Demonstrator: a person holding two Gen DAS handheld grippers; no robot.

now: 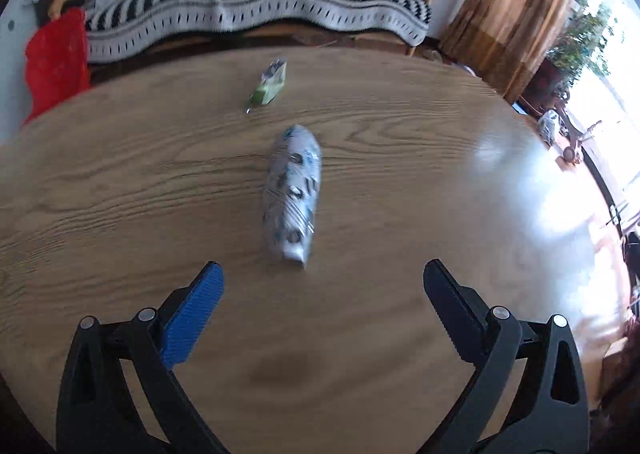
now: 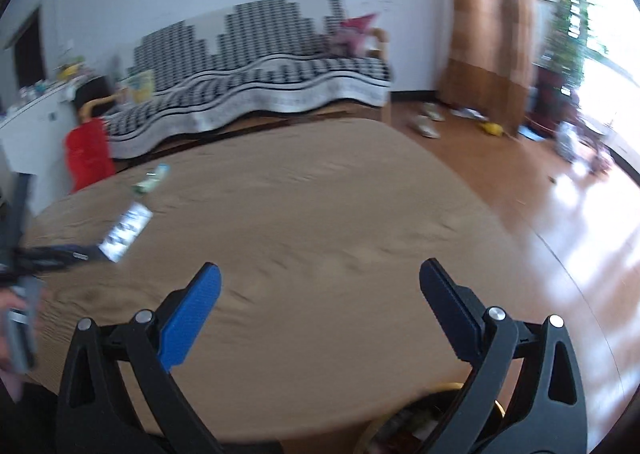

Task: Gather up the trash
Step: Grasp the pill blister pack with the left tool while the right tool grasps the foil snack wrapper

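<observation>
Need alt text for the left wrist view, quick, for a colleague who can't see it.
The left tongs stand open and empty over a wooden table, with a white-and-blue wrapper lying just ahead and a small green packet beyond it. A striped sofa stands behind.

Right wrist view motion-blurred; yellow-rimmed container (image 2: 448,388) cut off at bottom edge.

A striped black-and-white throw (image 1: 256,9) covers the sofa behind the wooden table (image 1: 120,181), beside a brown curtain (image 1: 516,5)
</observation>
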